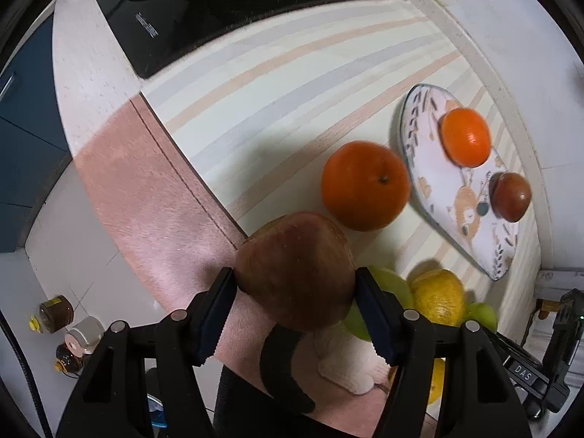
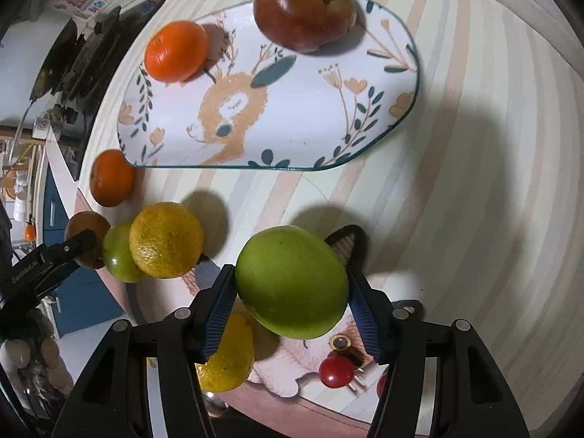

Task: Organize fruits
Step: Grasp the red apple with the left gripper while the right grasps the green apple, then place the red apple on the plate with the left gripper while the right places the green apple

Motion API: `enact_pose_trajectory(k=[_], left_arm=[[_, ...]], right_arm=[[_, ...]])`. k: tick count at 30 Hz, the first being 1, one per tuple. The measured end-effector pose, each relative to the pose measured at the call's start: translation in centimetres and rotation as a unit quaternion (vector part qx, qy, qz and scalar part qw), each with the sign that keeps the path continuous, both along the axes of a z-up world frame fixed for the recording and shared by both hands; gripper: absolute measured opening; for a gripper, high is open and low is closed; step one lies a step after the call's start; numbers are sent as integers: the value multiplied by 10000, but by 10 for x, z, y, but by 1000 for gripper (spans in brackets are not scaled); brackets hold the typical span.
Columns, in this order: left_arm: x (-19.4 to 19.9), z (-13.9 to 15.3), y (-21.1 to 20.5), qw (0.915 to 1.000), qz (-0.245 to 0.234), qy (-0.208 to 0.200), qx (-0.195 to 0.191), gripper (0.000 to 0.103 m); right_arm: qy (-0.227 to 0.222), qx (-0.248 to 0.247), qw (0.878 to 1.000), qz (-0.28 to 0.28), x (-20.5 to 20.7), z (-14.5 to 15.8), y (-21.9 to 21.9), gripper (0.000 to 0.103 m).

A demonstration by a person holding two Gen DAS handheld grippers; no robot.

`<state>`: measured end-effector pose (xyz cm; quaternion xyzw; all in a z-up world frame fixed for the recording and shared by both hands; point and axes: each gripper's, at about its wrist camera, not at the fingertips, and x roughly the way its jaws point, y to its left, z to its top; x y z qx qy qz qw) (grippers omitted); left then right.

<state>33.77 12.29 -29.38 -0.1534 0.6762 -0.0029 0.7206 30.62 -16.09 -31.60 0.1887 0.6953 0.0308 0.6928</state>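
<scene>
My left gripper point(image 1: 295, 277) is shut on a brownish-red apple point(image 1: 295, 270), held above the mat's pink edge. My right gripper point(image 2: 290, 284) is shut on a green apple point(image 2: 292, 281), held above the striped mat in front of the plate. The patterned oval plate point(image 2: 292, 116) holds a small orange point(image 2: 177, 51) and a dark red apple point(image 2: 304, 11); it also shows in the left wrist view point(image 1: 449, 197). A large orange point(image 1: 365, 184) lies on the mat beside the plate. A yellow citrus fruit point(image 2: 166, 241) and another green apple point(image 2: 118, 255) lie close together.
A lemon point(image 2: 226, 357) and a small red fruit point(image 2: 335, 370) lie near the mat's front edge. A black stovetop point(image 1: 219, 11) is at the counter's far end. Jars point(image 1: 69, 328) stand on the floor below the counter.
</scene>
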Motion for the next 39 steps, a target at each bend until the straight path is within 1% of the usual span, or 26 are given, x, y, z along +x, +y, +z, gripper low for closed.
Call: enact_pose_trajectory(k=[3, 6, 8, 10, 12, 14, 16, 18, 20, 25, 29, 32, 33, 34, 35, 38, 39], left_arm=[[4, 25, -7, 9996, -57, -259, -126, 63], [20, 54, -25, 9975, -304, -546, -320, 64], [37, 66, -43, 9957, -527, -619, -433, 64], [56, 68, -60, 9940, -786, -597, -464, 64], [75, 63, -79, 9923, -1052, -565, -341, 64], [94, 52, -94, 9909, -1260, -432, -191, 64], [114, 31, -104, 9900, -1401, -144, -122, 64], [122, 16, -106, 9890, -1471, 97, -92, 64], [130, 6, -110, 9881, -1521, 241, -40, 64], [139, -4, -122, 9831, -1773, 405, 201, 64], [142, -12, -125, 9818, -1793, 515, 350, 64], [143, -15, -124, 9831, -1727, 544, 261, 65], [143, -15, -124, 9832, -1722, 542, 262, 65], [143, -13, -124, 9834, -1724, 491, 271, 65], [141, -10, -122, 9836, -1730, 424, 289, 68], [140, -1, -120, 9842, -1714, 267, 367, 89], [139, 2, -120, 9845, -1701, 222, 375, 90]], right_arm=[[-190, 133, 9996, -131, 6, 16, -5, 63], [-452, 262, 9984, -207, 20, 34, -8, 63], [-602, 346, 9972, -275, 35, 41, -9, 63], [-719, 415, 9960, -317, 50, 42, -6, 63], [-806, 467, 9951, -323, 65, 38, -2, 63], [-837, 473, 9950, -280, 80, 30, 5, 63], [-819, 474, 9954, -178, 90, 23, 11, 63], [-804, 459, 9957, -65, 100, 16, 21, 63], [-766, 423, 9961, 73, 106, 10, 31, 63], [-689, 436, 9964, 246, 114, -3, 43, 63], [-615, 508, 9963, 322, 116, -10, 47, 63], [-390, 596, 9967, 389, 117, -17, 47, 64], [-380, 664, 9964, 354, 117, -17, 46, 72], [-382, 647, 9966, 341, 116, -16, 46, 83], [-406, 598, 9968, 339, 115, -13, 44, 85], [-382, 553, 9973, 279, 110, -7, 36, 86], [-378, 534, 9975, 256, 109, -4, 34, 88]])
